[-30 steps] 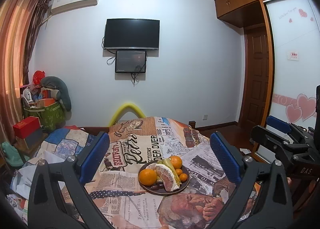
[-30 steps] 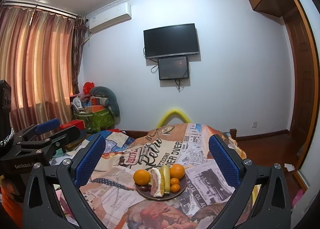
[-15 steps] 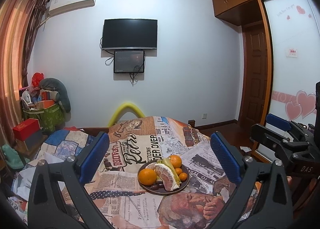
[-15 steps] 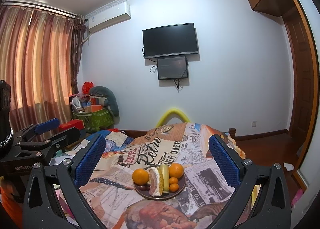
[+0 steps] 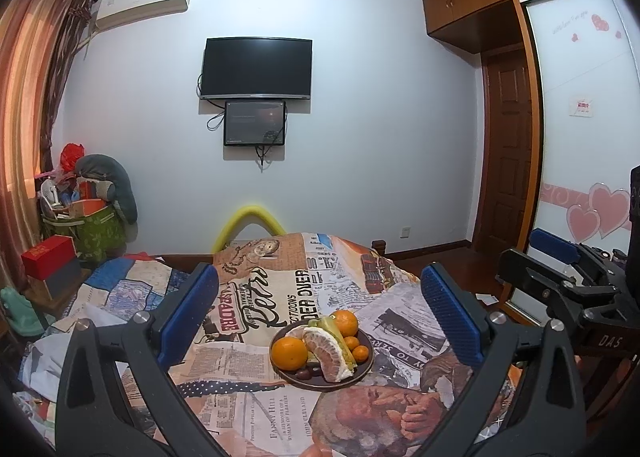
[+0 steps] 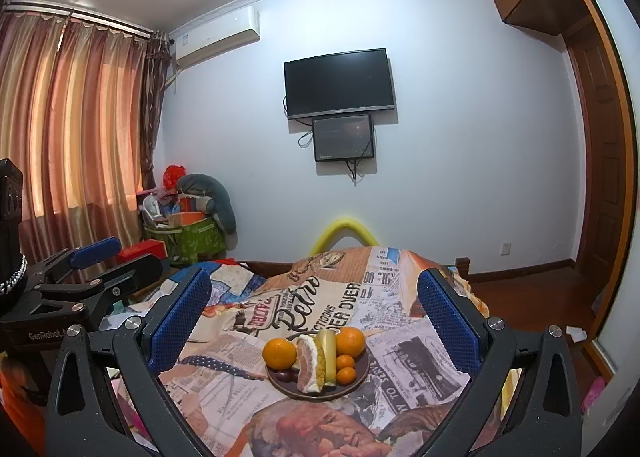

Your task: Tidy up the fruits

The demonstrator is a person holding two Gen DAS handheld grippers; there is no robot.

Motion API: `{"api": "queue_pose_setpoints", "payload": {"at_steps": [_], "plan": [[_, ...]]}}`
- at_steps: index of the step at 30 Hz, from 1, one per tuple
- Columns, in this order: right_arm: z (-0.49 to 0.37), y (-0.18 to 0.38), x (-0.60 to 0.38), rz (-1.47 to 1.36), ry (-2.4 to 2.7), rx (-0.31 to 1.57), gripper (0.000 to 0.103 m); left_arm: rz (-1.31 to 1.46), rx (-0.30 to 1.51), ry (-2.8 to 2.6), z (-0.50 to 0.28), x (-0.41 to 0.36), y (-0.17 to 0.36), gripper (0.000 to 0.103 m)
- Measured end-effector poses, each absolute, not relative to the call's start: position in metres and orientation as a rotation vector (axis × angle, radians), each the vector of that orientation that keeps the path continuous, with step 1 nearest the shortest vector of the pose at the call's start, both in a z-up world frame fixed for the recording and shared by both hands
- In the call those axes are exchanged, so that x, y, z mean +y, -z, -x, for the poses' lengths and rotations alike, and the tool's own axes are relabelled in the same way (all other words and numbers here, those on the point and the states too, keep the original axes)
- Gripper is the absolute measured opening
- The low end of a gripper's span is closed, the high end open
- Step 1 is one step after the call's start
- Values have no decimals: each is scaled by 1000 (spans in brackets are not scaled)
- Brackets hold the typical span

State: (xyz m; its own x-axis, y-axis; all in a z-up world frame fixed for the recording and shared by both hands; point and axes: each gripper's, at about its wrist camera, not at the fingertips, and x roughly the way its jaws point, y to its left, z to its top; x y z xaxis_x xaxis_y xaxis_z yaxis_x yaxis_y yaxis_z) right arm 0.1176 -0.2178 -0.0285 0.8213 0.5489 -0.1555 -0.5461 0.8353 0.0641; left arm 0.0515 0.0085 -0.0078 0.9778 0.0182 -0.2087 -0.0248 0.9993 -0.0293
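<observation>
A home bedroom. A bed [image 5: 280,297] faces a wall-mounted television [image 5: 256,68]. Curtains [image 6: 76,117] and a wardrobe [image 5: 580,117] flank it.

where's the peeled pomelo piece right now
In both wrist views the peeled pomelo piece lies mid-plate on the dark plate, between the big orange on its left and a pale green fruit strip.

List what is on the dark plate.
On the dark plate: two oranges, a peeled pomelo wedge, green peel, three small mandarins and dark fruits. Anything beneath the pomelo is hidden.
</observation>
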Motion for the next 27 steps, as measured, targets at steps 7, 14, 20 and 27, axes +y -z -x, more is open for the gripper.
{"api": "queue_pose_setpoints", "payload": {"at_steps": [7,14,20,27], "plan": [[-115,26,-219,-10,-573,162,103,35,214,-16,-52,9,6,103],[-115,25,-220,-10,-568,161,103,42,214,-14,-52,9,6,103],[-117,25,-219,-10,-564,163,103,34,214,-8,-52,7,7,103],[-119,27,-219,-8,-559,171,103,34,219,-3,-53,7,8,103]]}}
